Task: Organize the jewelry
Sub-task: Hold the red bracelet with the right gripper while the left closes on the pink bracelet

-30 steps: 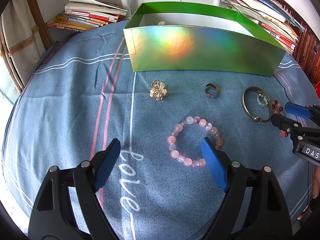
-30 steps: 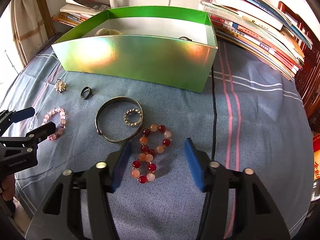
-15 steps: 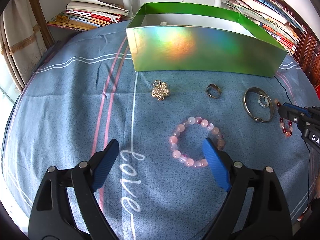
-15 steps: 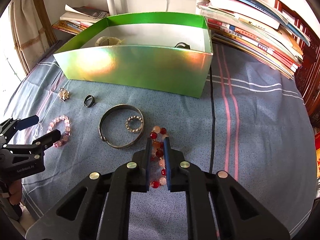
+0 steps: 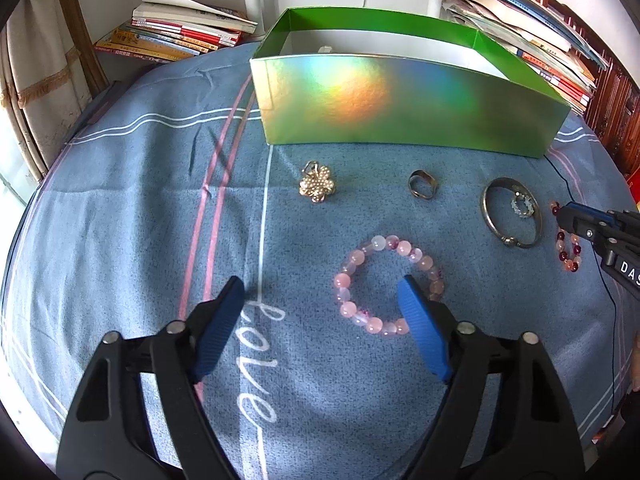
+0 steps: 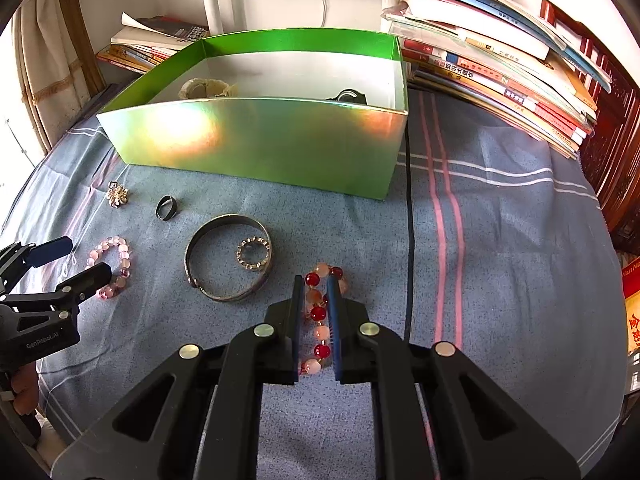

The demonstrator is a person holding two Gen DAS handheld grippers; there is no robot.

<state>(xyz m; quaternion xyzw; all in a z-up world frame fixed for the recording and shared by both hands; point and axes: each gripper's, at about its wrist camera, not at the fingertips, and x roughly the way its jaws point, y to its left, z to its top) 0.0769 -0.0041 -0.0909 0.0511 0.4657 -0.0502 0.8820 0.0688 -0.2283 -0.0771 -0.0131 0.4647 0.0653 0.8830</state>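
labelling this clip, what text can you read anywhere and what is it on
"love": white script on the blue striped cloth.
"GenRobot.AI": body of the black left gripper.
"DAS", cut off by the frame edge: body of the black right gripper.
Spines in the book stacks: Chinese print, too small to read.

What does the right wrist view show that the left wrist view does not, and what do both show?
Only the right wrist view: a cream bracelet and a dark item inside the green box, and the right tongs shut on the red bracelet.
Only the left wrist view: "love" written on the cloth.
Both: the box, flower charm, ring, bangle, pink bracelet, open left tongs.
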